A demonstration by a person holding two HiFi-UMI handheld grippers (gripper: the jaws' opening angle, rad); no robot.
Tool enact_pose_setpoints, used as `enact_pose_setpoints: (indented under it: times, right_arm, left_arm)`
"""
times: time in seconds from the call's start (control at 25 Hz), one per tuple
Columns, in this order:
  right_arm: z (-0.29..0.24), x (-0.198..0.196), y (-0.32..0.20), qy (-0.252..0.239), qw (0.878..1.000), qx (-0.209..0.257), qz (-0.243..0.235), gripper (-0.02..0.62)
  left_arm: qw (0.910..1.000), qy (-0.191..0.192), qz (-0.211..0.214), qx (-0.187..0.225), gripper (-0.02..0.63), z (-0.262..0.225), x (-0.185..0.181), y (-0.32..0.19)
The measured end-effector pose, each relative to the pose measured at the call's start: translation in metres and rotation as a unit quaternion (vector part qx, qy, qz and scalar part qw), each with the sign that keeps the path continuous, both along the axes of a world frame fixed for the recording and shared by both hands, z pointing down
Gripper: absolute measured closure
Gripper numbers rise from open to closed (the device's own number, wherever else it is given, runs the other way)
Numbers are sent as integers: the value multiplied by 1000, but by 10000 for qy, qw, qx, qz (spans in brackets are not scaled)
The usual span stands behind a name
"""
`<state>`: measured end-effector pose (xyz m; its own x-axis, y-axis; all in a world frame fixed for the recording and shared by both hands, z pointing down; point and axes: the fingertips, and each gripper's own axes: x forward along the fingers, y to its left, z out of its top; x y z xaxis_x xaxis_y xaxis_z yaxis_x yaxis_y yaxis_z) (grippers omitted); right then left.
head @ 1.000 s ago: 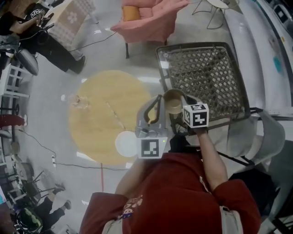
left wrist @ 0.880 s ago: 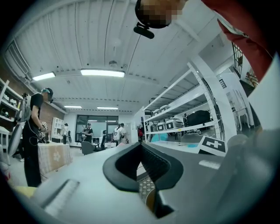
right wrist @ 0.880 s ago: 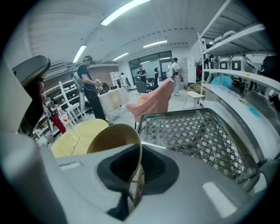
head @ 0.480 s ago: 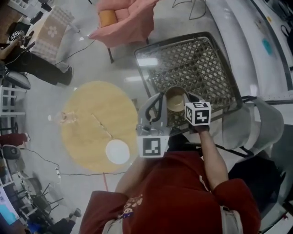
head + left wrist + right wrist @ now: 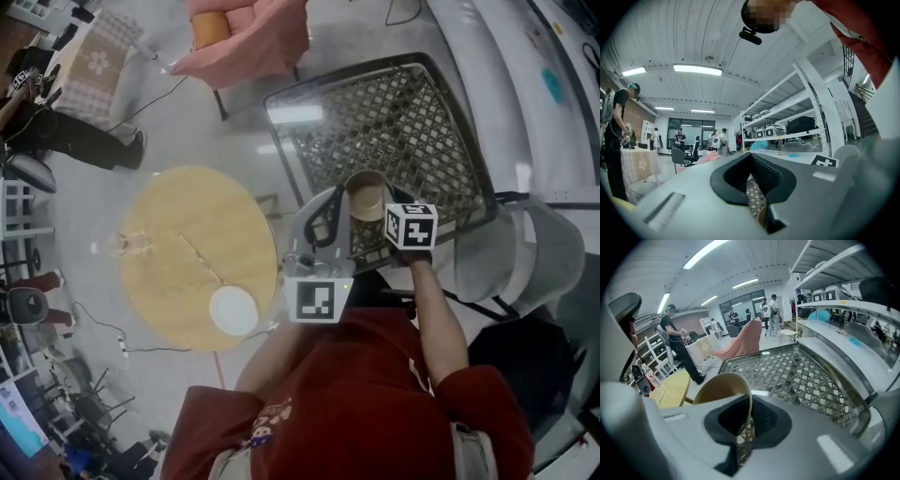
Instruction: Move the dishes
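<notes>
My right gripper is shut on the rim of a tan cup, holding it above the near part of a black wire-mesh basket. In the right gripper view the cup tilts, its wall pinched between the jaws of the right gripper, with the mesh basket beyond. My left gripper hangs just left of the cup, pointing level; in its own view the left gripper is shut with nothing in it. A white plate lies on the round wooden table.
A clear glass stands at the table's left side. A pink armchair sits behind the basket. White counters and shelving run along the right. A grey chair is at my right; people stand at the far left.
Both grippers have travelled together with the cup, away from the round table and further over the mesh basket. The jaws stayed as they were.
</notes>
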<state>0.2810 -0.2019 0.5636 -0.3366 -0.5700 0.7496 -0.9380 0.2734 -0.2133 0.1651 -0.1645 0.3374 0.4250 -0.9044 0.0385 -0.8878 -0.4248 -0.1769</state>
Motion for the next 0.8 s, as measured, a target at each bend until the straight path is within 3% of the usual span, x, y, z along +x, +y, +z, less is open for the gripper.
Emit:
enact_pose_setpoints:
  times: [0.24,0.4,0.8]
  right_arm:
    - [28,12,-10,11,9998,-183,94,580]
    - [48,19,-12,15,9991,-371,193,580]
    - [91,32,-16,-60,9966,-730,382,580]
  left_arm:
    - [9996,177,-50,-221,600,13,13,-11]
    - [9997,-14,68,-253,600,21,22,-16]
    - [9983,85,-23,-571,600,44,33,-25]
